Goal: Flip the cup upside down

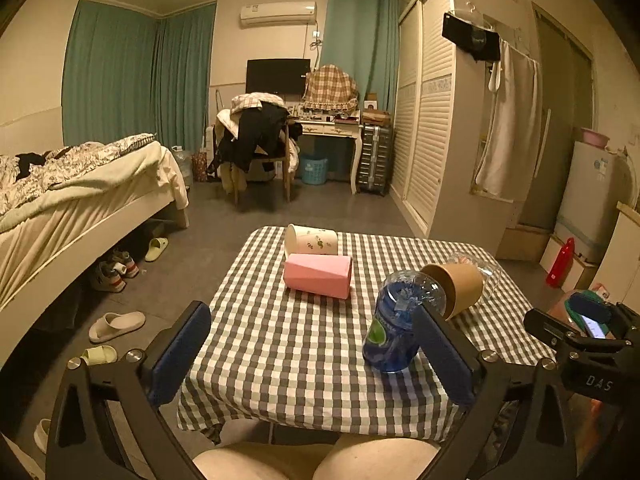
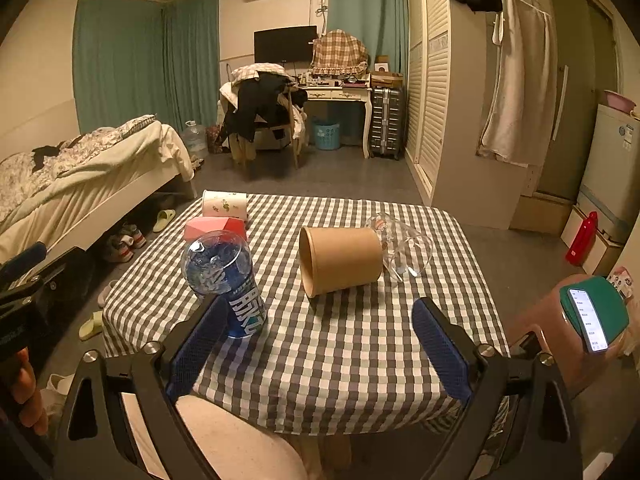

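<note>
Several cups are on the checkered table [image 1: 280, 344]. A blue clear plastic cup [image 1: 396, 324] [image 2: 228, 284] stands bottom up near the front. A brown paper cup [image 1: 456, 286] [image 2: 340, 260], a pink cup [image 1: 318, 275] [image 2: 212, 229], a white floral cup [image 1: 311, 240] [image 2: 224, 204] and a clear glass cup [image 1: 480, 266] [image 2: 404, 248] lie on their sides. My left gripper [image 1: 316, 356] is open and empty at the table's front edge, the blue cup by its right finger. My right gripper [image 2: 320, 344] is open and empty, in front of the brown cup.
A bed [image 1: 72, 192] stands to the left with slippers [image 1: 116, 326] and shoes on the floor. A wardrobe [image 1: 432, 120] and fridge [image 1: 592, 192] are on the right. A stool with a phone [image 2: 588, 320] sits at the table's right side.
</note>
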A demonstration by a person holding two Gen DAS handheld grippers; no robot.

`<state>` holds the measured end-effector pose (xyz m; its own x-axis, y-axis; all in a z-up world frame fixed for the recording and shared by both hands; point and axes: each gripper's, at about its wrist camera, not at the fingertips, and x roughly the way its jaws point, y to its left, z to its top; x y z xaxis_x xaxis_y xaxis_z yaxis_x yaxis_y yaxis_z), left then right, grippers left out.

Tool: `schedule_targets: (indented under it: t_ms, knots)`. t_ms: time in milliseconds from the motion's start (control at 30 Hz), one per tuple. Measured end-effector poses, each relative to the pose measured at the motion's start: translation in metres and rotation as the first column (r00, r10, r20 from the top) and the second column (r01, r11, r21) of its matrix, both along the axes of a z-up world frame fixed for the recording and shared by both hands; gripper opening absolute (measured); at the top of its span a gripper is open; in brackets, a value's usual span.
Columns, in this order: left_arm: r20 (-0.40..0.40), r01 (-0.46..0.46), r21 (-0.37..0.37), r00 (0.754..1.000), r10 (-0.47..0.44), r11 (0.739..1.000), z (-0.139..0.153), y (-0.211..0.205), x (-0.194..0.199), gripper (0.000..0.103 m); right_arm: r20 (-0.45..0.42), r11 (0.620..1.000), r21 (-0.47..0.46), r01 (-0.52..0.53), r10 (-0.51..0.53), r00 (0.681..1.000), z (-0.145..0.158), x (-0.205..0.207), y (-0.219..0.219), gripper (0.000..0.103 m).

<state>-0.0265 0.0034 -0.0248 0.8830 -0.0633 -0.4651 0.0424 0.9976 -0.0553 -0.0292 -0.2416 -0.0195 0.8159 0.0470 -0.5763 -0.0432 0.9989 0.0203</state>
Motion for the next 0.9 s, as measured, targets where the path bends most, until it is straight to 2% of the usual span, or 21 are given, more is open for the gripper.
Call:
schedule_targets:
  t_ms: [100,567,900]
  knots:
    - [-0.008,-0.008,0.006,1.0,0.008,1.0,-0.0009,0.001,0.0013,0.103,0.009,1.0,0.003,0.003,-0.003,1.0,0.0002,-0.0009,-0.0002,0.103]
    - [-0.012,0.004,-0.006,1.0,-0.004,1.0,0.0025,0.0059,0.0011,0.103,0.01,1.0,0.002,0.022,-0.022,1.0,-0.001,-0.0008,-0.0032,0.103]
    - [-0.013,-0.022,0.0,1.0,0.022,1.0,0.0038,0.0067,0.0015,0.103,0.011,1.0,-0.003,0.022,-0.022,1.0,-0.0008,-0.0006,-0.0031,0.103]
